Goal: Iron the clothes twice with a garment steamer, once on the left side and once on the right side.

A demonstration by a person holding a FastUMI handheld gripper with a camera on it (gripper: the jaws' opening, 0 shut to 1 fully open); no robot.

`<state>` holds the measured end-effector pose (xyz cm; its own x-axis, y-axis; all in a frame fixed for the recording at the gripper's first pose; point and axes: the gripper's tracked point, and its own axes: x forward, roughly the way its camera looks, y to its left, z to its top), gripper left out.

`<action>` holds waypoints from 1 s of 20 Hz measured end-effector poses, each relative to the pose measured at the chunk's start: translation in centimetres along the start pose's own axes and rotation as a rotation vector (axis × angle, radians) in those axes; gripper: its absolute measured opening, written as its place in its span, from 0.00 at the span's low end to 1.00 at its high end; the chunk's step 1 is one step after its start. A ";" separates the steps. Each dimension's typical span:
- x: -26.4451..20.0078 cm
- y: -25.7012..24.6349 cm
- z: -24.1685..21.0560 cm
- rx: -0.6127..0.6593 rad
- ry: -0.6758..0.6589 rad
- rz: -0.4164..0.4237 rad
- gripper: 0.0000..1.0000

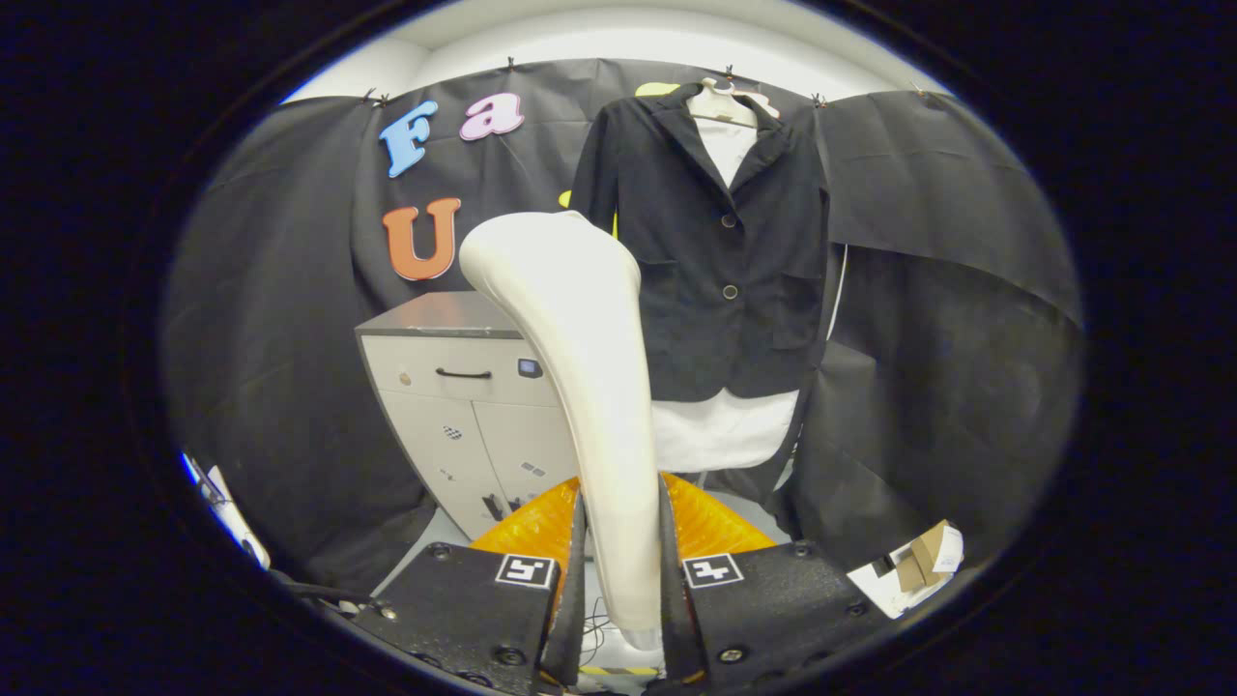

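White steamer [589, 387] sits clamped between your gripper's [623, 570] fingers, head raised but short of the jacket [734, 261], which hangs on the wall beyond, right of the cabinet [464, 387]. Neither side looks pressed yet; both passes remain.

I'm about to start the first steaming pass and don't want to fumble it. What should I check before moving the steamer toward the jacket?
1. Steamer held: ok, the hand-held gripper has both fingers pressed on its handle.
2. Jacket hanging on its hanger: ok, buttoned over a white shirt.
3. Steamer head touching the jacket: cannot tell from this angle.
4. Steam coming out: cannot tell.
5. Cabinet out of the way: ok, it stands beside the jacket.
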<state>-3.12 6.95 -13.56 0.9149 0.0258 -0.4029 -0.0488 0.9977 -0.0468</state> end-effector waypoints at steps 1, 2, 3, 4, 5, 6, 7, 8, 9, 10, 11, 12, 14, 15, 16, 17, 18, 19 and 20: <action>-0.4 0.1 -0.3 -0.003 0.009 0.006 0.35; -0.6 0.3 -0.6 -0.005 0.013 0.014 0.35; -0.8 0.4 -0.7 -0.007 0.015 0.019 0.35; -1.0 0.6 -0.8 -0.009 0.015 0.022 0.35; -1.1 0.7 -0.9 -0.011 0.015 0.027 0.35; -1.2 0.8 -0.9 -0.013 0.013 0.030 0.35; -1.2 0.7 -0.7 -0.011 0.009 0.028 0.35; -1.2 0.6 -0.5 -0.017 0.003 0.026 0.35; -1.2 0.6 -0.2 -0.011 -0.005 0.025 0.35; -1.2 0.6 -0.1 -0.017 -0.006 0.024 0.35; -1.2 0.5 0.1 -0.018 -0.013 0.025 0.35; -1.1 0.6 0.0 -0.017 -0.010 0.028 0.35; -0.9 0.6 -0.2 -0.021 -0.003 0.035 0.35; -0.9 0.6 -0.2 -0.018 0.002 0.038 0.35; -0.8 0.7 -0.3 -0.017 0.008 0.041 0.35; -0.7 0.7 -0.3 -0.018 0.008 0.039 0.35; -0.6 0.7 -0.4 -0.019 0.010 0.038 0.35; -0.5 0.7 -0.3 -0.018 0.012 0.039 0.35; -0.4 0.8 -0.5 -0.017 0.015 0.039 0.35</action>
<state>-3.68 7.75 -13.86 0.9059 0.0641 -0.4185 -0.0916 0.9947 -0.0459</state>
